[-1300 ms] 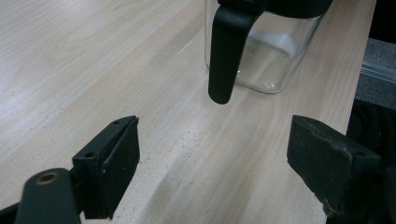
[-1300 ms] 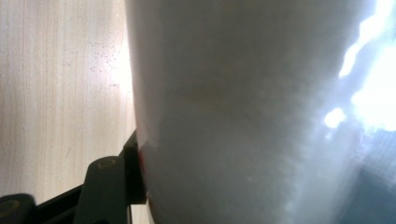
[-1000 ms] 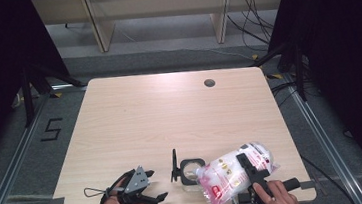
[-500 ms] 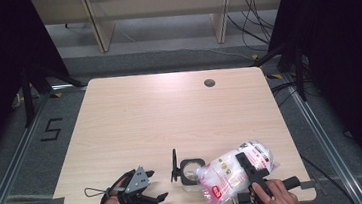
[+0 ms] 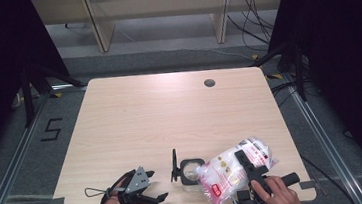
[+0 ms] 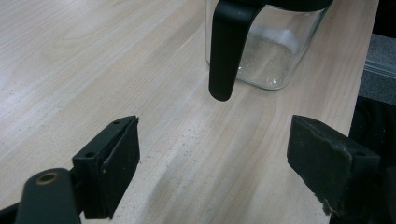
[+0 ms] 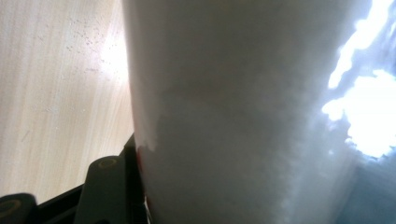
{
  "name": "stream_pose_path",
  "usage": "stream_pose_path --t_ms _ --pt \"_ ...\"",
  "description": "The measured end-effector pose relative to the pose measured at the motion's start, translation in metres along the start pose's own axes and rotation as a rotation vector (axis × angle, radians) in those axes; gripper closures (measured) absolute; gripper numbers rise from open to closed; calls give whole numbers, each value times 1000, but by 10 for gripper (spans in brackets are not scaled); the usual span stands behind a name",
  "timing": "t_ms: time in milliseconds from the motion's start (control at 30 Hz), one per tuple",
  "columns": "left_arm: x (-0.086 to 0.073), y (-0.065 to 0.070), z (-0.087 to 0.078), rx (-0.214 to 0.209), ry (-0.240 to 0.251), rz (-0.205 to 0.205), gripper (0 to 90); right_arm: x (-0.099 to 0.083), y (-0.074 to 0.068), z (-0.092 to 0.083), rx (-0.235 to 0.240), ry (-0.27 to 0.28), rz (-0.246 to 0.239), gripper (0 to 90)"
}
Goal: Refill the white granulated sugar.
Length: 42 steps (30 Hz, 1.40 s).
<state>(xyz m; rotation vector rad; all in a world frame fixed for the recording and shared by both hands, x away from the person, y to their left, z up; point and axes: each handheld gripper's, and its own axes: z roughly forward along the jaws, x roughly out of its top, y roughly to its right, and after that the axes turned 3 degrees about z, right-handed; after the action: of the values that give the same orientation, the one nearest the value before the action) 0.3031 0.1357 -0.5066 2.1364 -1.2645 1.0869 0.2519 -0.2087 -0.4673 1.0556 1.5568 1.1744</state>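
Bag of white granules (image 5: pixel 236 169) is clamped in R gripper (image 5: pixel 248 168), tipped over glass jar (image 5: pixel 191 171); pour step judged in hand. L gripper (image 5: pixel 150 199) rests w/ jaws apart, nothing held. Next: bag mouth to be aligned w/ jar opening, jar prob steadied.

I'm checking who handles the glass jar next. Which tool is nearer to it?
Right. The right tool holds the white bag tilted right beside the glass jar. The left tool rests open further off, pointing at the jar.
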Motion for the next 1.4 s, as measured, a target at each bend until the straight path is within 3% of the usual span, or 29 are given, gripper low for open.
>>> stream_pose_path --t_ms 200,300,400,467,633,733,767,800,867,1000,1067,1133,1400 --pt "0 0 0 4 4 1 167 -2 -1 1 -9 1 14 411" --pt "0 0 0 1 -2 8 167 -2 2 2 -38 23 -16 411" --pt "0 0 -1 8 4 7 167 -2 1 2 -25 11 -10 412" --pt "0 -1 -1 14 -1 16 167 -2 3 2 -44 26 -20 412" --pt "0 -1 -2 15 -5 20 167 -3 0 2 -30 16 0 412" --pt "0 1 -1 8 14 -3 167 -3 2 1 -40 19 -22 412" --pt "0 -1 -3 -2 -3 12 167 -3 -1 0 -13 2 0 412" --pt "0 0 -2 0 11 -5 167 -4 -1 -2 -20 -12 8 412" --pt "0 0 -2 2 9 -6 167 -5 1 -1 -49 11 -17 412" --pt "0 0 -2 2 10 -3 167 -5 1 -2 -39 1 -21 412" --pt "0 0 -2 1 11 -4 167 -5 1 -2 -67 7 -41 412" --pt "0 0 -3 1 6 3 167 -4 0 -2 -49 2 -49 412" --pt "0 0 -3 16 15 -3 167 -2 -1 -4 -59 7 -34 413"
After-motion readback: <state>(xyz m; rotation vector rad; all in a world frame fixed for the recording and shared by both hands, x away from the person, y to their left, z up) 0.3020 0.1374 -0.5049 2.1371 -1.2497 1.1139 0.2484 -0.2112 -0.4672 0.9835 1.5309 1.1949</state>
